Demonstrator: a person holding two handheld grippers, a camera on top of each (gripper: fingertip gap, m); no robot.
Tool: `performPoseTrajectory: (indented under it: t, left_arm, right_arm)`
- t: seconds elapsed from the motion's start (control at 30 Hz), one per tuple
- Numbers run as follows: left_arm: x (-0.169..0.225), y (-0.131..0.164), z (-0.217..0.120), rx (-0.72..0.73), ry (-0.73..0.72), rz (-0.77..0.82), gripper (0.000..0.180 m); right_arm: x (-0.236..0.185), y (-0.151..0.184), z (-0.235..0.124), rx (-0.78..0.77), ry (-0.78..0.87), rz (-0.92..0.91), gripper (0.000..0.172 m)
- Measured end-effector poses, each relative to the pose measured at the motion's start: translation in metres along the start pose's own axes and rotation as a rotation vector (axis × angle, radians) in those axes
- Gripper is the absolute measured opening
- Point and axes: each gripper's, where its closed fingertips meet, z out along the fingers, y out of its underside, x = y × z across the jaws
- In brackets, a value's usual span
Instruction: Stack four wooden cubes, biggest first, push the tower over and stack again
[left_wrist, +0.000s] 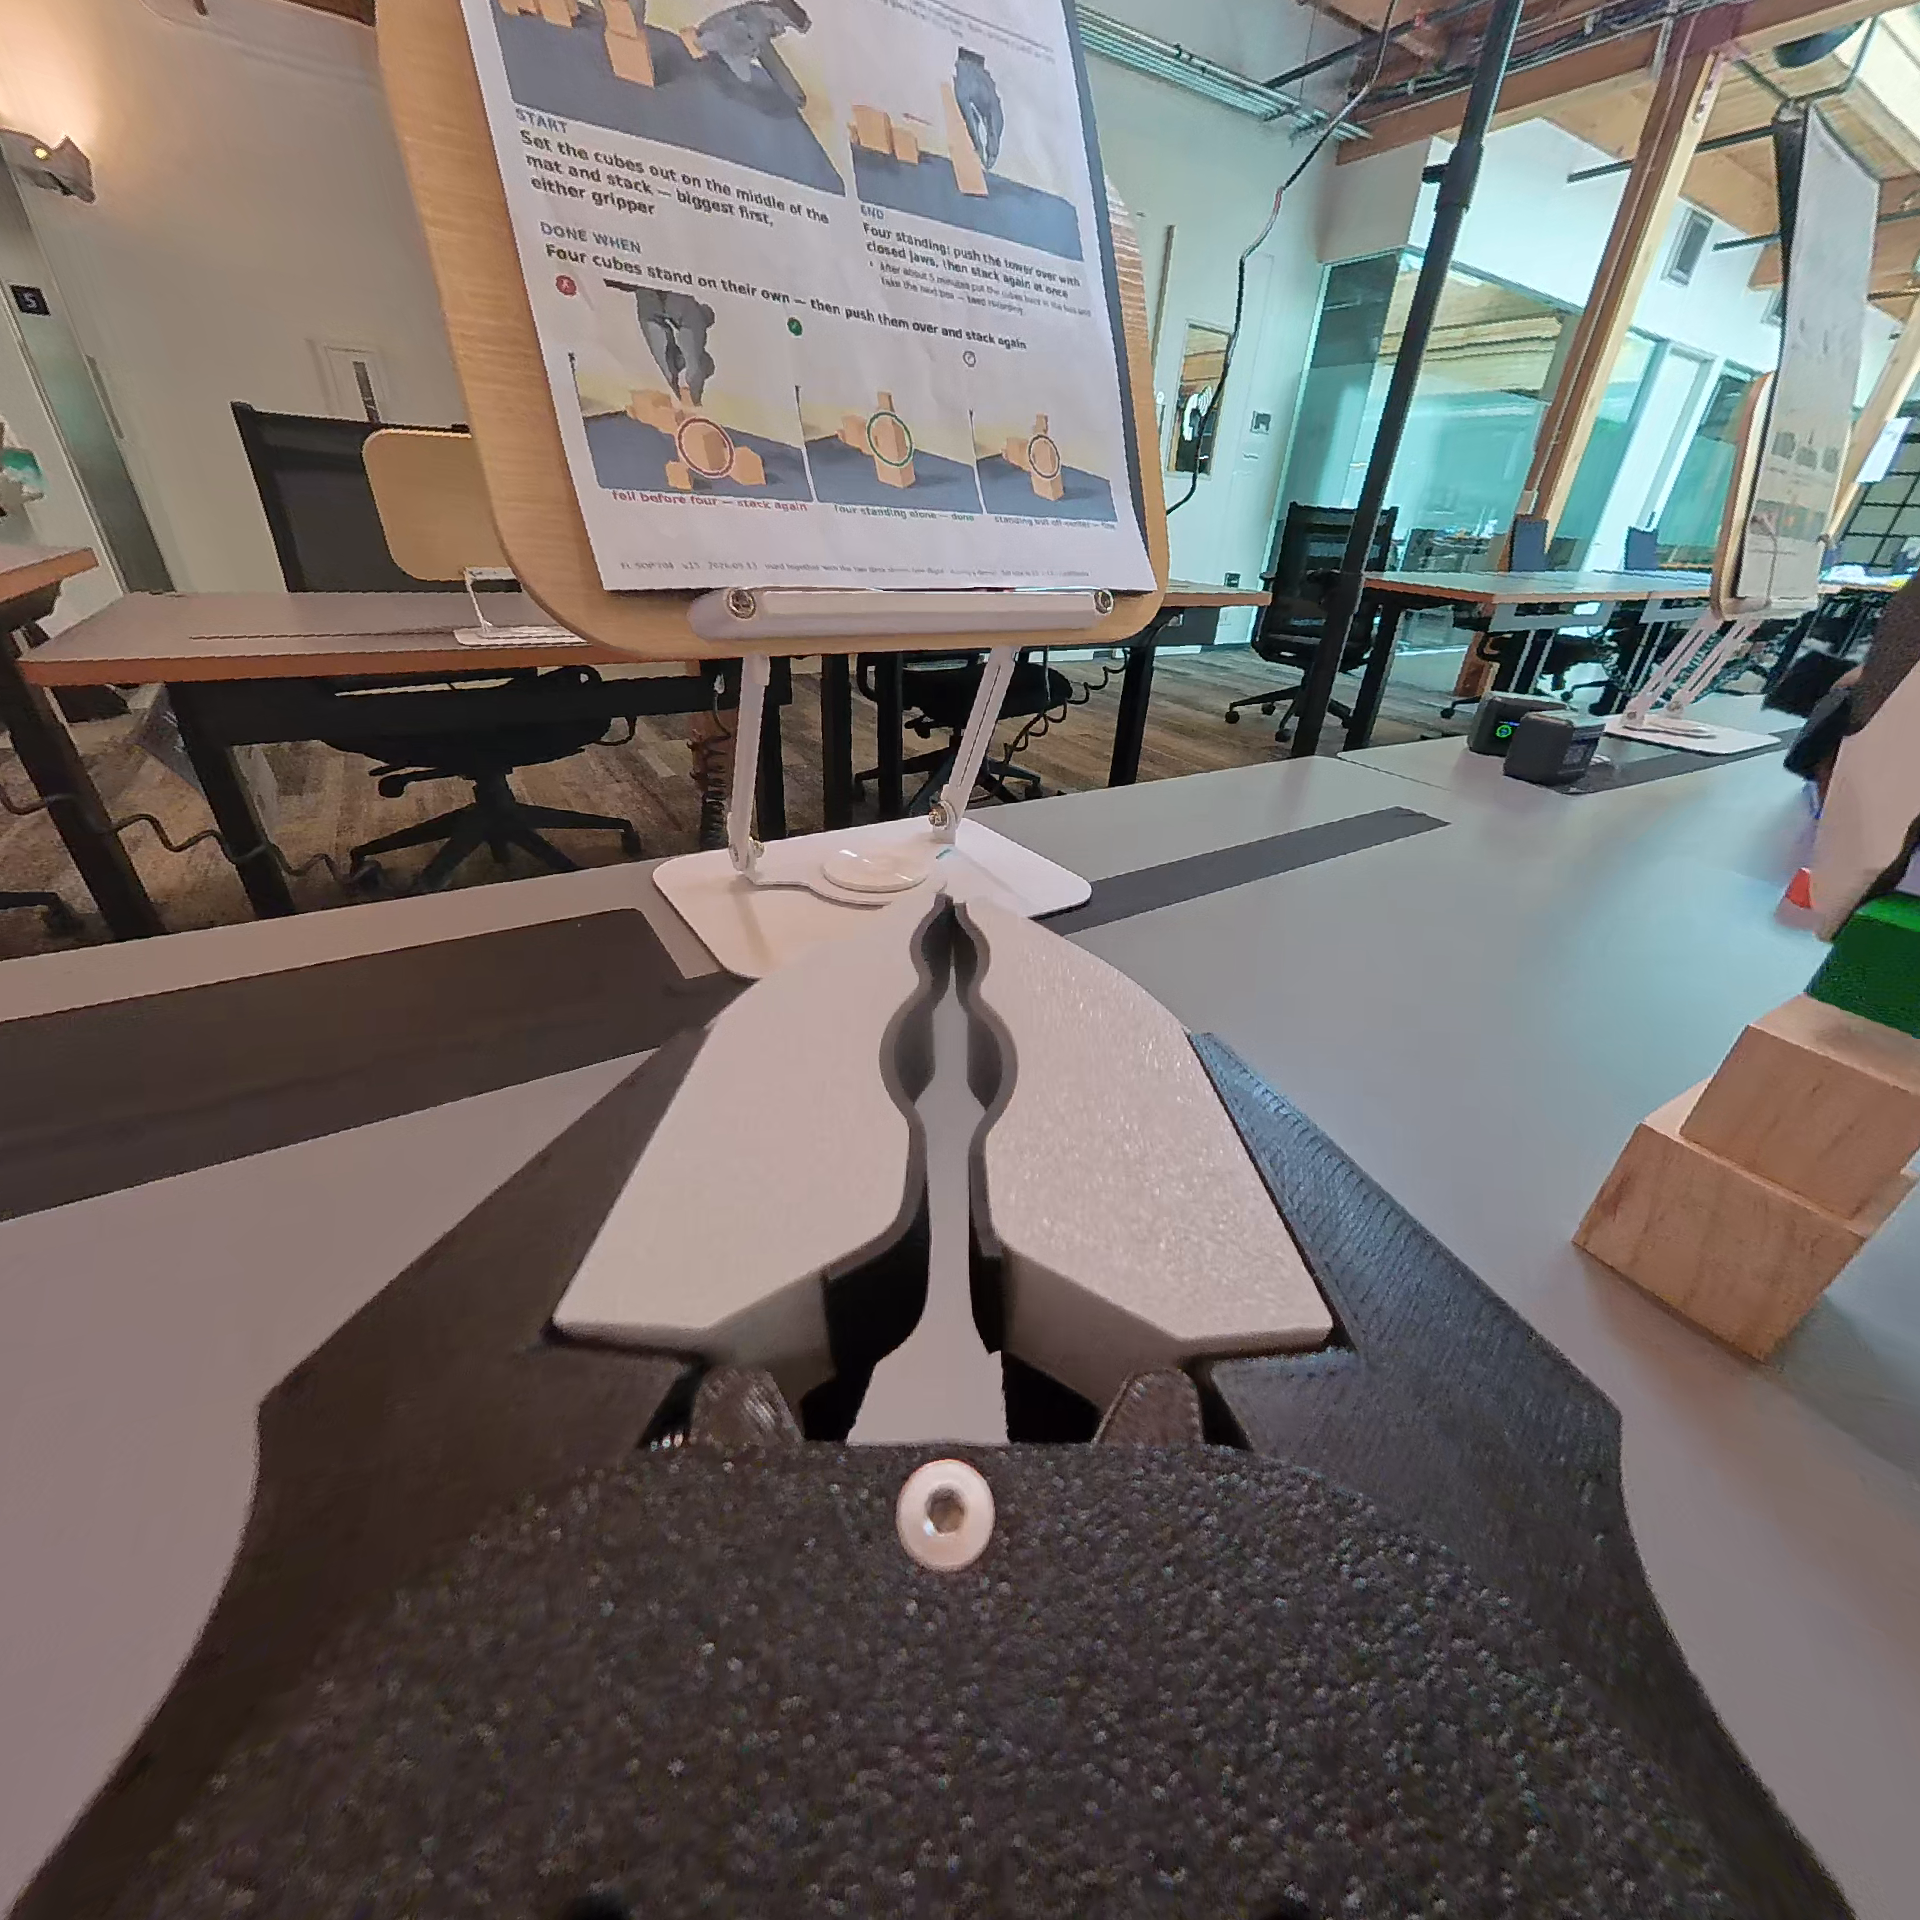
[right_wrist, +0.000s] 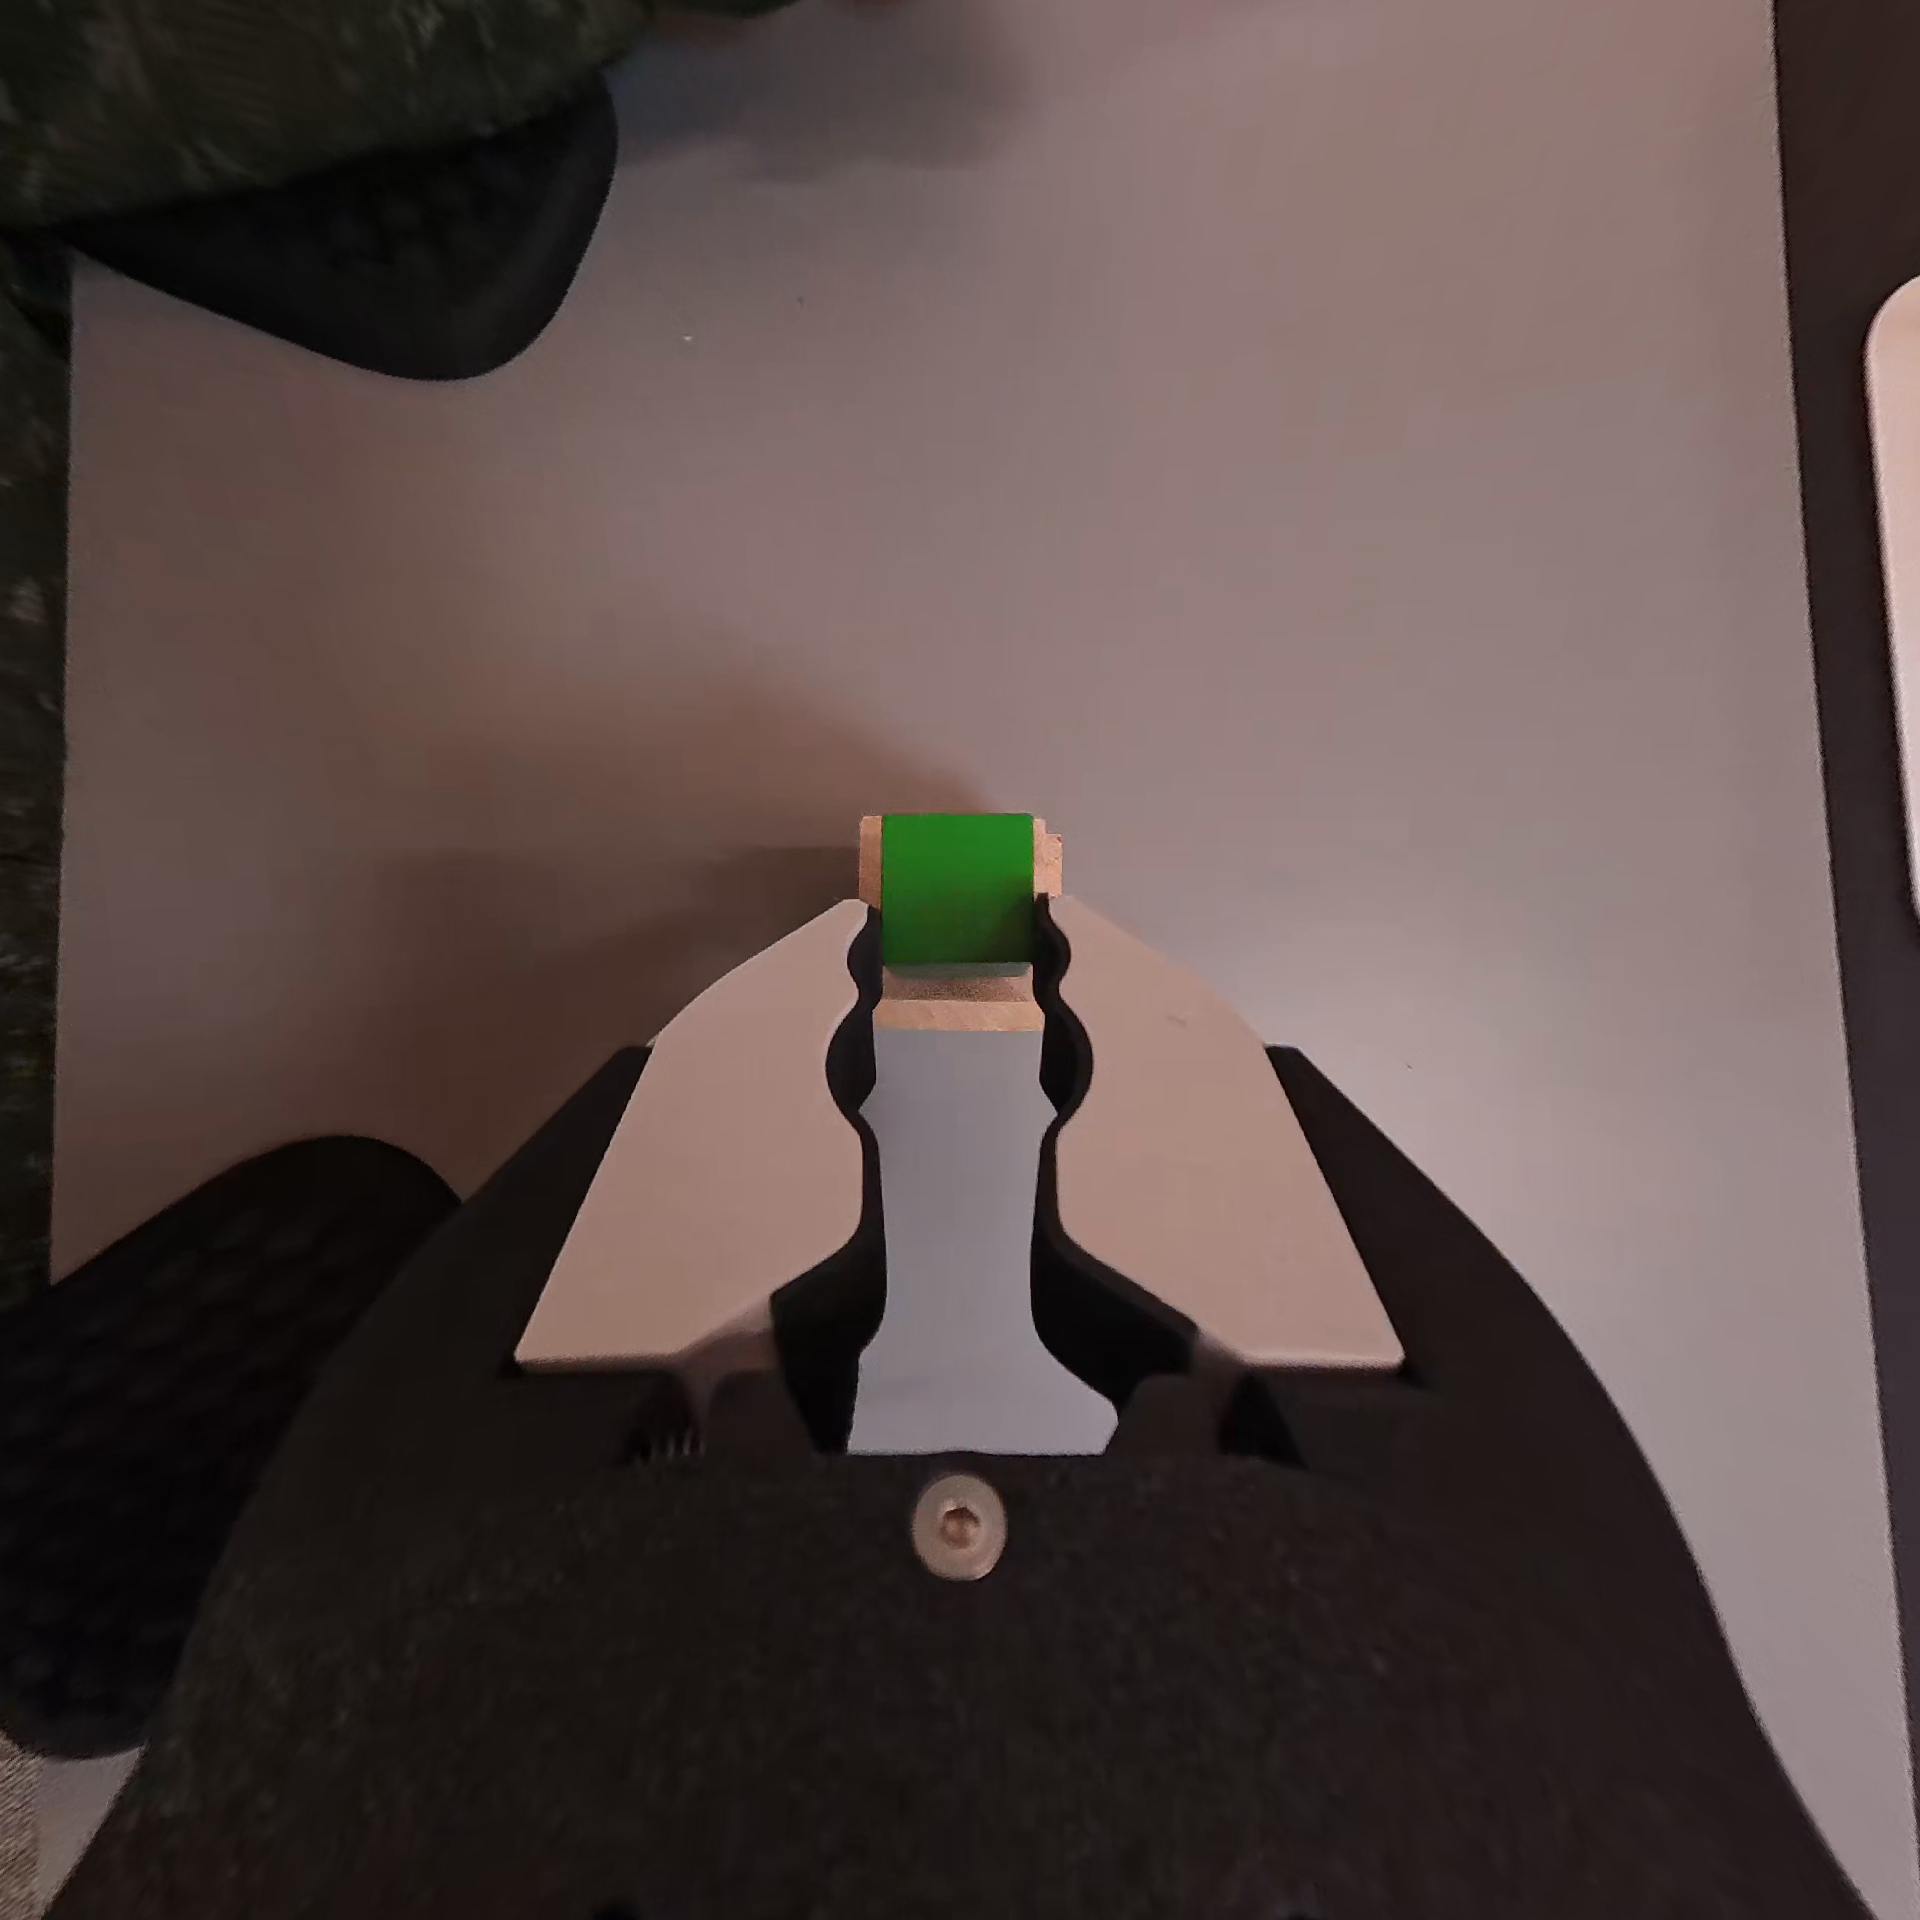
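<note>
The right claw (right_wrist: 957, 914) points straight down, and its dark wavy pads (right_wrist: 1047, 940) press on either side of a small green cube (right_wrist: 956, 894), which it holds narrowly. Under the cube, pale raw-wood edges of a wooden stack (right_wrist: 956, 1013) peek out on several sides; whether the green cube rests on the wood cannot be told. Below lies the smooth grey surface (right_wrist: 1247, 520), matte and flat, with a dark strip along its right edge.

The left claw (left_wrist: 951, 920) is closed with its pads meeting at the tips and nothing between them. Its fingers are grainy white plastic on a rough black body. To its right stand stepped blocks of light, grained wood (left_wrist: 1756, 1195) with the green cube (left_wrist: 1870, 977) at the top. Just past the fingertips sits the white flat base of a stand (left_wrist: 873, 883), whose thin arms carry a rounded wooden board (left_wrist: 436, 312) with a printed sheet (left_wrist: 810, 312). Farther off are desks and black office chairs (left_wrist: 457, 748).
</note>
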Motion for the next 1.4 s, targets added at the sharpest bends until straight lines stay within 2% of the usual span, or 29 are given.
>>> performPoseTrajectory:
  t: [0.67, 1.1, 1.23, 1.4]
  left_arm:
    - [0.002, 0.001, 0.002, -0.008, 0.005, 0.004, 0.000]
    - [0.003, 0.002, 0.003, -0.010, 0.009, 0.003, 0.000]
    - [0.003, 0.001, 0.002, -0.008, 0.009, 0.001, 0.000]
    - [0.003, 0.002, 0.003, -0.009, 0.010, 0.000, 0.000]
  right_arm:
    - [-0.003, 0.005, 0.009, 0.036, -0.002, 0.017, 0.028]
    - [-0.002, 0.006, 0.009, -0.003, 0.004, 0.003, 0.028]
    - [-0.003, 0.002, 0.000, 0.045, 0.000, 0.007, 0.037]
    - [0.004, 0.000, -0.031, 0.143, 0.059, 0.039, 0.039]
